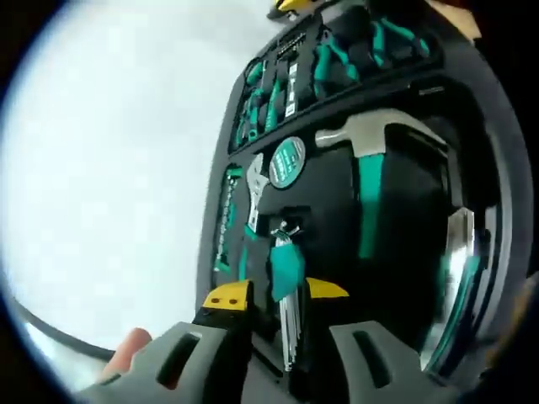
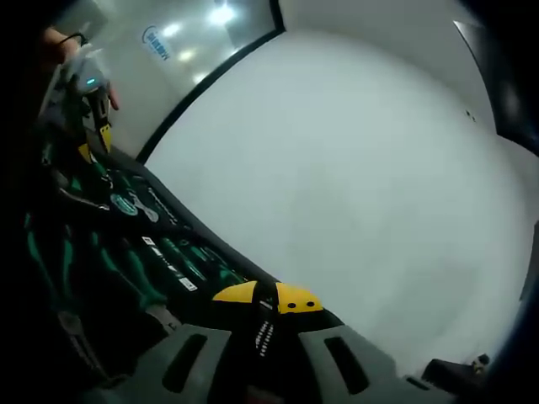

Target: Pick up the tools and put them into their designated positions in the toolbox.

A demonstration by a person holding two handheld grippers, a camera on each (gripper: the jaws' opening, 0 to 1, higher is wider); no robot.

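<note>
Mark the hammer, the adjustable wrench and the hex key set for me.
hammer [image 1: 370,135]: left gripper view, on its metal head.
adjustable wrench [image 1: 255,187]: left gripper view, on its steel jaw end.
hex key set [image 1: 287,271]: left gripper view, on its teal holder, between the left gripper [image 1: 276,296] jaws.

Bright overhead light, white surface [image 2: 362,168] washed out; ceiling-lamp glare on glossy floor [image 2: 202,34]; toolbox [image 1: 404,244] interior dark, soft; heavy fisheye bending.
</note>
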